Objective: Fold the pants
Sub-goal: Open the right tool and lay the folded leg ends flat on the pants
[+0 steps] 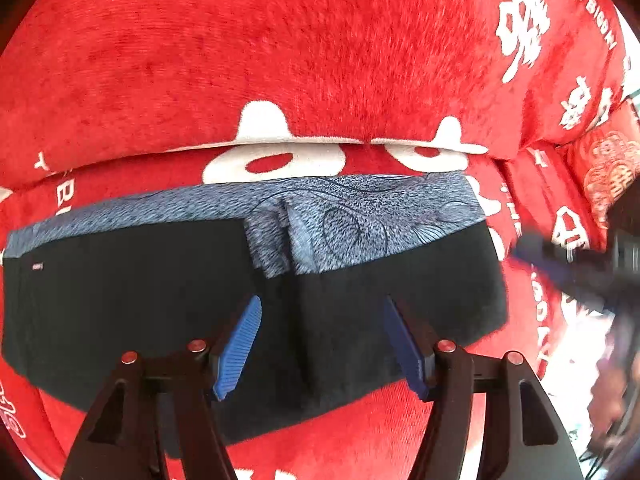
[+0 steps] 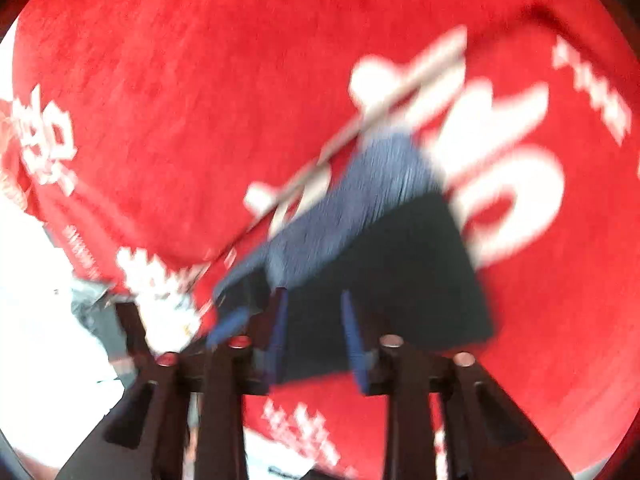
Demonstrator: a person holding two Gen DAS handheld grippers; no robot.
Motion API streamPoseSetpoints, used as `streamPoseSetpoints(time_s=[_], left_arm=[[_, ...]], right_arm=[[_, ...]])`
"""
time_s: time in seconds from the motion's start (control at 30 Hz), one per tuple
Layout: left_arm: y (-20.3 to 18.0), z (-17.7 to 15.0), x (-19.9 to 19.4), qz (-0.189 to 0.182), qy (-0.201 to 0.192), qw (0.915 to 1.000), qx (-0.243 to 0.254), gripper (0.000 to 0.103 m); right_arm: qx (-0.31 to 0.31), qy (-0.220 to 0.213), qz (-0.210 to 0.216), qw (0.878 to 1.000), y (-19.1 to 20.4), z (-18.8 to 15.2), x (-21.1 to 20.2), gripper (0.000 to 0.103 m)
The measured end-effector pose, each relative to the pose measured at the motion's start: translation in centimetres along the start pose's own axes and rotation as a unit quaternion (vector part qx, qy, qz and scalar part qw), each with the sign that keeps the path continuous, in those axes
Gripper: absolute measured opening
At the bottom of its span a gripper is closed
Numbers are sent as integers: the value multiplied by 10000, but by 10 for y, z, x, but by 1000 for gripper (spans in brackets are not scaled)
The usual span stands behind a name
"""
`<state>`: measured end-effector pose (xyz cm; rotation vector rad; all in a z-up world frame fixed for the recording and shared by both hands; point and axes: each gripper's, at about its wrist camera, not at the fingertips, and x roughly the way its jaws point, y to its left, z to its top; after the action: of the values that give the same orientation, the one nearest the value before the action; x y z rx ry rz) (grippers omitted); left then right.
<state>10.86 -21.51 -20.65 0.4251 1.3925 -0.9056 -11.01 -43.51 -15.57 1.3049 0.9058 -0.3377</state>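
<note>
The pants (image 1: 168, 304) lie folded into a wide black band with a blue-grey patterned strip (image 1: 360, 216) along the far edge, on a red blanket (image 1: 280, 40). My left gripper (image 1: 322, 344) is open just above the black cloth, holding nothing. The right gripper shows blurred at the right edge of the left wrist view (image 1: 560, 268). In the blurred right wrist view the right gripper (image 2: 314, 332) is open over the end of the folded pants (image 2: 400, 272), holding nothing.
The red blanket carries white characters and letters (image 1: 520, 28) and has a fold with a white edge (image 1: 304, 142) just beyond the pants. A second red patterned cloth (image 1: 608, 168) lies at the far right. A bright white area (image 2: 36, 280) lies past the blanket's left edge.
</note>
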Motion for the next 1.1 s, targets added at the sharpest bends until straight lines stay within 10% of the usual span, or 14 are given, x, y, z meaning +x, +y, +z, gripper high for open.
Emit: streamPoseSetpoints(time_s=[0.2,0.67,0.93,1.03,1.1], left_arm=[[10,-8,32,410,310,9982,-295,65],[30,-13,-7,-42,143,9997,-203,65],[37,-29,4,517,355,9973,-372,65],[48,-36,-9,845,142,9945,-598,69],[61,-42,-16,1033,81,9914,-806,93]], right_arm=[[-277,87,-784,9965,-15,51,52,22],[-1024,998,-896,9857,48,-18,121,22],[-1258,941,-1094,9815,58,-42,104,23],[-1538,983,-1269,9750,73,-40,108,35],[-1724,1017,-1302,9711,82,-38,110,57]])
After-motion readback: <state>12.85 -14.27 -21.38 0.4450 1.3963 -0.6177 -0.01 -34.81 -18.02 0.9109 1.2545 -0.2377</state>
